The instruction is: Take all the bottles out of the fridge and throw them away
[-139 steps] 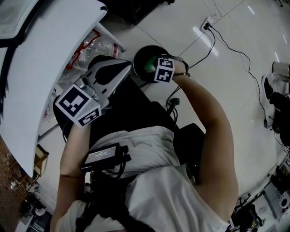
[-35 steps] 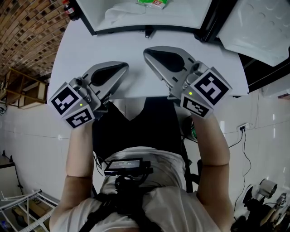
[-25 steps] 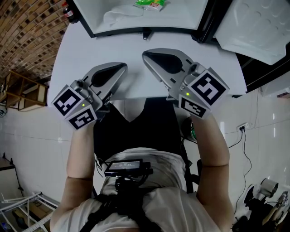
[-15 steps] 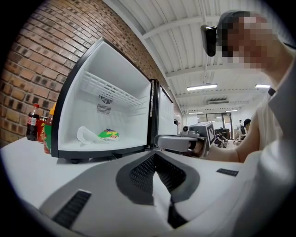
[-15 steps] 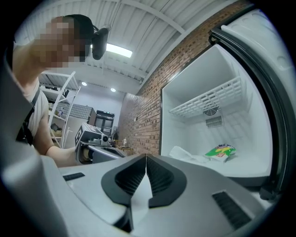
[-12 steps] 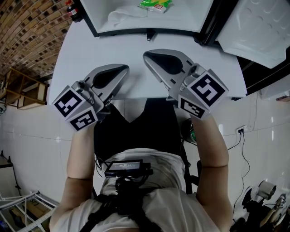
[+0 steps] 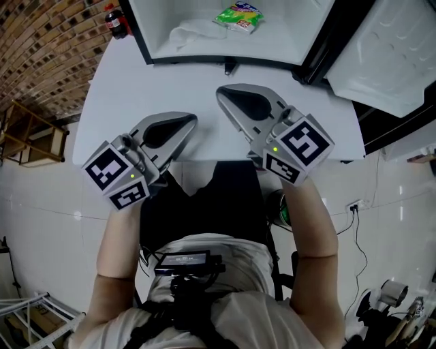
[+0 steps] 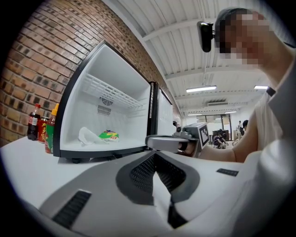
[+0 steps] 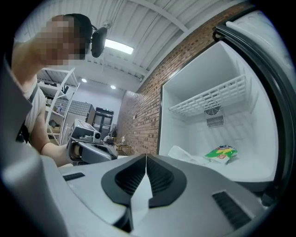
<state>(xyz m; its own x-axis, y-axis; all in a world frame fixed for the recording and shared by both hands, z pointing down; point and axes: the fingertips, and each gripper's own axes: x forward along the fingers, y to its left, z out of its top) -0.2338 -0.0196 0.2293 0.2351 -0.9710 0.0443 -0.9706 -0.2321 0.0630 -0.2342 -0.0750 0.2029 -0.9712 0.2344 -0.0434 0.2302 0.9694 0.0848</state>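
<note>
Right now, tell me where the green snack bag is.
In the head view the green snack bag lies at top centre, on the floor of the open fridge, just right of a crumpled white bag.

The left gripper and right gripper are grey teardrop shells with black ribbed pads; each bears a cube of black-and-white square markers and a green light. White shirt, black chest box with cables
</note>
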